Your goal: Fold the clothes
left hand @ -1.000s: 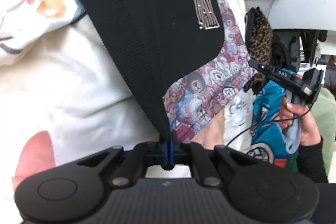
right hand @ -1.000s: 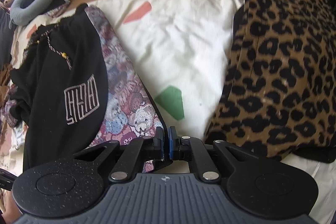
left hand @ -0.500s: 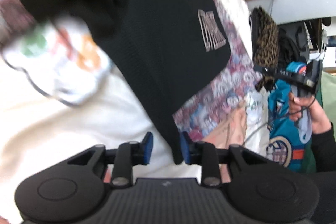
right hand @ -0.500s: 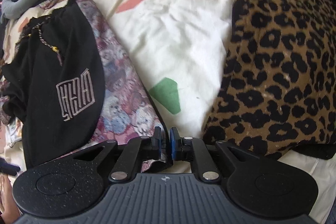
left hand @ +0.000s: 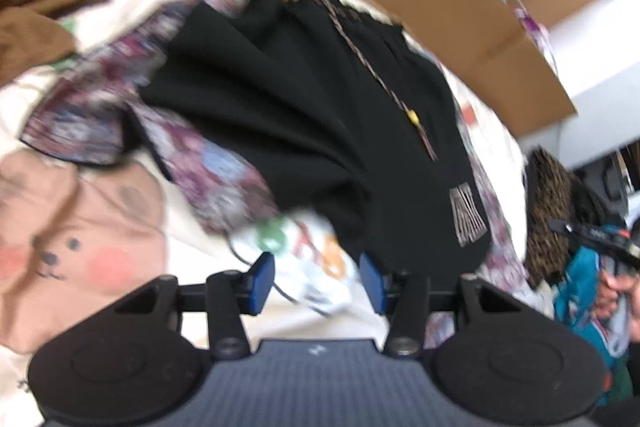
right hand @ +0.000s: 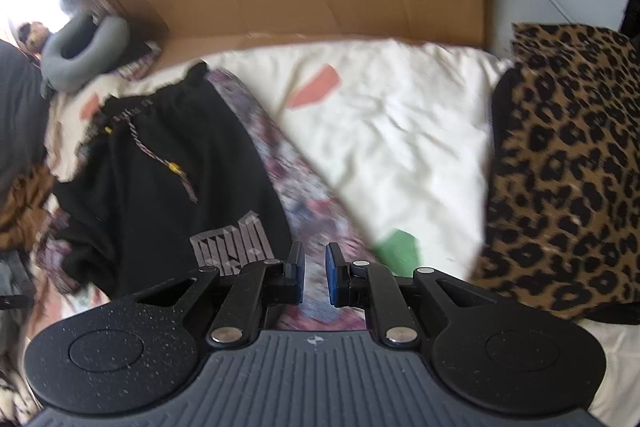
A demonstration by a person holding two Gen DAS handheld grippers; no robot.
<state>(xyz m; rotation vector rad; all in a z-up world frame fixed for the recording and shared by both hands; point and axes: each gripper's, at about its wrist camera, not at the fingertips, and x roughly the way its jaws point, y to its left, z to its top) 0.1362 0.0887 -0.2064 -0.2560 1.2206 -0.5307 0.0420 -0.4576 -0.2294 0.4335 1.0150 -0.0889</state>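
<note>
Left claw (left hand: pixel 316 281): clenched on hem 1 s earlier, now released, empty | right claw (right hand: pixel 312 277): likewise parted, empty | black shorts (left hand: pixel 320 131): dropped, rumpled, on bear-print garment (right hand: pixel 304 183) on bed (right hand: pixel 400 131) | judged: one fold laid, smoothing remained.

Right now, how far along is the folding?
Done: the black shorts lie doubled over on the patterned garment. In hand: nothing; the left hand-held gripper and the right hand-held gripper are both open and empty. Left: the patterned garment, the leopard-print piece and the brown clothes look unsorted.
</note>
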